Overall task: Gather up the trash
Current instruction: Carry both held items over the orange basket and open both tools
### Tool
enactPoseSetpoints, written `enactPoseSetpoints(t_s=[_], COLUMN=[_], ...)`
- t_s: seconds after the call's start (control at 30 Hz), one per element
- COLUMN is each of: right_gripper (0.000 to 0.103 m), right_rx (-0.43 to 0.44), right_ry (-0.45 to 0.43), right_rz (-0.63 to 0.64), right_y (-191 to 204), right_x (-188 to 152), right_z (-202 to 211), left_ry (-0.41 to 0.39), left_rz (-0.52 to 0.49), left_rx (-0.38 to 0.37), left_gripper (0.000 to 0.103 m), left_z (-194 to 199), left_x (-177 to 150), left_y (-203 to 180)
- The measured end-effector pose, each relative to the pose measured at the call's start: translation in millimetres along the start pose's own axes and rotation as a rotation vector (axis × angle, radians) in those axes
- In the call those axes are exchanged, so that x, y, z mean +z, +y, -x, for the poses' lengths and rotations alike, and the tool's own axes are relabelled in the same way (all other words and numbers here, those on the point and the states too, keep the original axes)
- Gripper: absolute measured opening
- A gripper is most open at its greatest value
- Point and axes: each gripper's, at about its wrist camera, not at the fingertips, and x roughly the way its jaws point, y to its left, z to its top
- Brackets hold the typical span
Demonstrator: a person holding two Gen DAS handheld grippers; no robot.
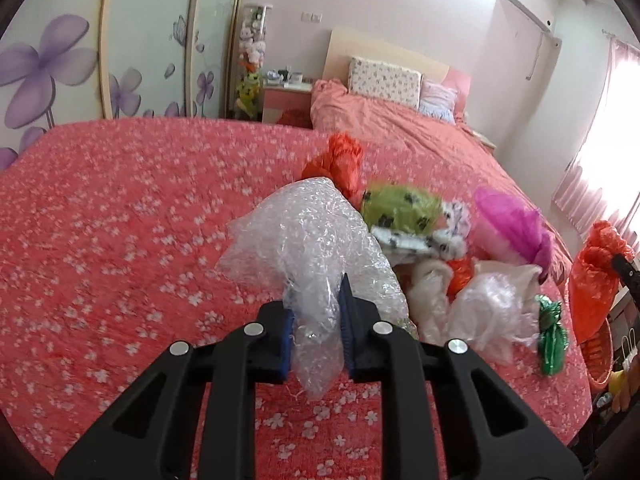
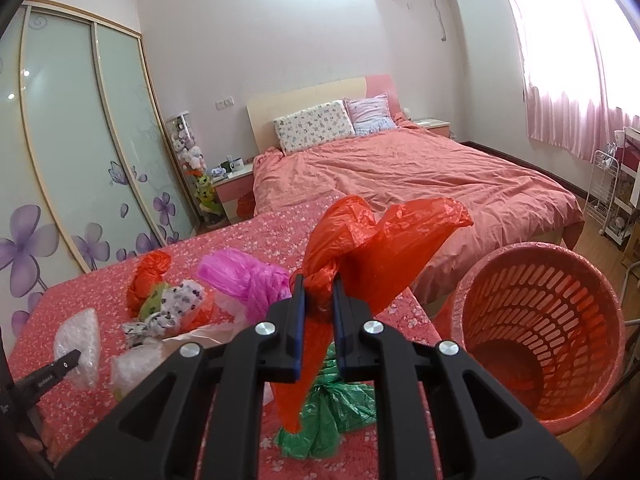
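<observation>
Floral red quilt (image 1: 120,208) under trash pile; left gripper (image 1: 316,320) fingers clamped on bubble wrap (image 1: 316,236); right gripper (image 2: 318,312) clamped on orange bag (image 2: 372,248).

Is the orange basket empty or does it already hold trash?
Nearly empty: the basket shows bare slotted walls, with something orange low inside; cannot tell what.

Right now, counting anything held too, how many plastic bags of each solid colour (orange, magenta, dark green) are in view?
Orange: 3, made up of the held orange bag in the right gripper jaws, the far orange bag, and the half-buried orange bag on the bedspread
Magenta: 1, the magenta bag
Dark green: 1, the dark green bag
Total: 5
</observation>
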Motion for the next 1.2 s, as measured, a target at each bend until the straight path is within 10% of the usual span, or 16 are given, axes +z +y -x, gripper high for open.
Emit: enactPoseSetpoints(t_s=[1.2], right_gripper=[0.013], right_rx=[-0.185], right_ry=[-0.103], right_rz=[-0.095], right_y=[-143], right_x=[-7], right_z=[71], left_ry=[0.028], left_rz=[-0.326], left_rx=[-0.455], left_gripper=[0.019], left_z=[-3], left_x=[-14], left_y=[-260])
